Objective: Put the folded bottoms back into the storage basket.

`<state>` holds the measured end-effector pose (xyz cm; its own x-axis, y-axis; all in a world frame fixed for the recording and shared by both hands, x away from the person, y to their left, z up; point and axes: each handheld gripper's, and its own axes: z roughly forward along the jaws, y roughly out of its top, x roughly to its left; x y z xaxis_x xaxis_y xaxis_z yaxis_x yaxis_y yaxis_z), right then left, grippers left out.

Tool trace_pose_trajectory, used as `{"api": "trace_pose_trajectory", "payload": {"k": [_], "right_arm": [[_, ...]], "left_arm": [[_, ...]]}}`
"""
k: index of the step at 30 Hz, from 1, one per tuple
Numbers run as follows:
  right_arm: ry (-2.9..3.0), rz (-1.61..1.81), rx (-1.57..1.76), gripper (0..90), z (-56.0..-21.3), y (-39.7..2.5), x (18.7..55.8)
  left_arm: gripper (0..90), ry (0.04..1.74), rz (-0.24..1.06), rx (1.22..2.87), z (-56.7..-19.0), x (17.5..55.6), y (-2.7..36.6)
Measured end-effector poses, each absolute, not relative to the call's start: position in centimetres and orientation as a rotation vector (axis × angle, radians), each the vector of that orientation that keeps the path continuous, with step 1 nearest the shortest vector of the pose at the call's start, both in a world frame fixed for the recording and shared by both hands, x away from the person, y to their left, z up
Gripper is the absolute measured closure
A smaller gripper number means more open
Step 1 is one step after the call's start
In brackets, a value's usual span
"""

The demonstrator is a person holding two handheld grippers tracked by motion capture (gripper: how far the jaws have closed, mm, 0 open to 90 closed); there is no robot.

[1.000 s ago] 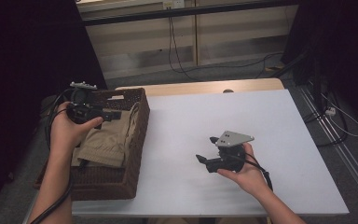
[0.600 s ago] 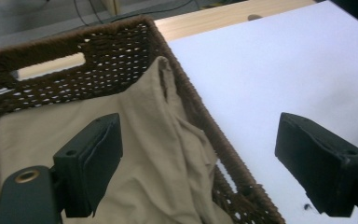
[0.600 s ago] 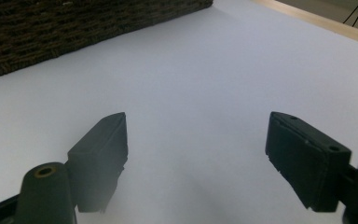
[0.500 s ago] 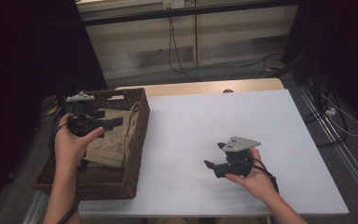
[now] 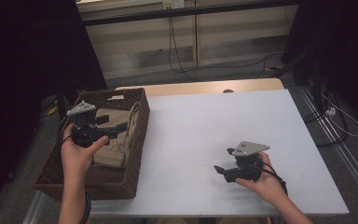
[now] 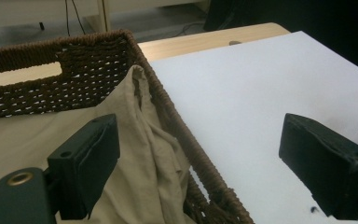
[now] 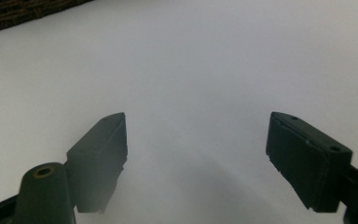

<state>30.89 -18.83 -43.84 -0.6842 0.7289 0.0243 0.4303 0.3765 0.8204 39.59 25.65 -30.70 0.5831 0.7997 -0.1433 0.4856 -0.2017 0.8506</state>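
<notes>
A dark wicker basket (image 5: 137, 135) stands at the table's left edge with a crumpled beige cloth (image 5: 119, 144) inside. My left gripper (image 5: 114, 125) hovers open over the cloth, held by a hand above the basket. In the left gripper view the wide-apart jaws straddle the basket's right rim (image 6: 168, 112), with the cloth (image 6: 144, 158) beside the left jaw and nothing between them. My right gripper (image 5: 223, 161) is low over the white table (image 5: 191, 126) near the front right. It is open and empty, jaws pointing left toward the basket. The right gripper view has bare table (image 7: 196, 70) between its jaws.
The basket's far wall has a handle slot (image 6: 28, 73). A strip of wooden table edge (image 5: 200, 87) lies behind the white top. Cables (image 5: 177, 51) run along the floor beyond, and a dark stand (image 5: 314, 70) rises at the back right. The basket's corner (image 7: 14, 11) edges the right gripper view.
The left gripper has drawn back toward the person over the basket, still open. The right gripper has slid a little right and nearer the front edge.
</notes>
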Motion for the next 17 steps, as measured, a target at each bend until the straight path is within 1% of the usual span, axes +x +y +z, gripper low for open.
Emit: {"api": "trace_pose_trajectory", "payload": {"k": [6,9,14,17], "right_arm": [[2.307,1.199,1.023,20.0,-44.1,-20.0,30.4],[2.305,1.189,1.032,20.0,-44.2,-20.5,30.1],[2.297,1.187,1.035,19.9,-44.2,-21.3,29.6],[2.291,1.200,1.046,19.8,-44.3,-21.9,29.2]], "left_arm": [[11.3,0.998,0.439,1.773,-30.8,38.3,25.8],[10.8,0.985,0.441,1.759,-30.8,38.1,25.8],[9.9,0.958,0.469,1.685,-30.7,37.6,26.1],[9.1,0.945,0.472,1.671,-30.6,37.3,26.0]]}}
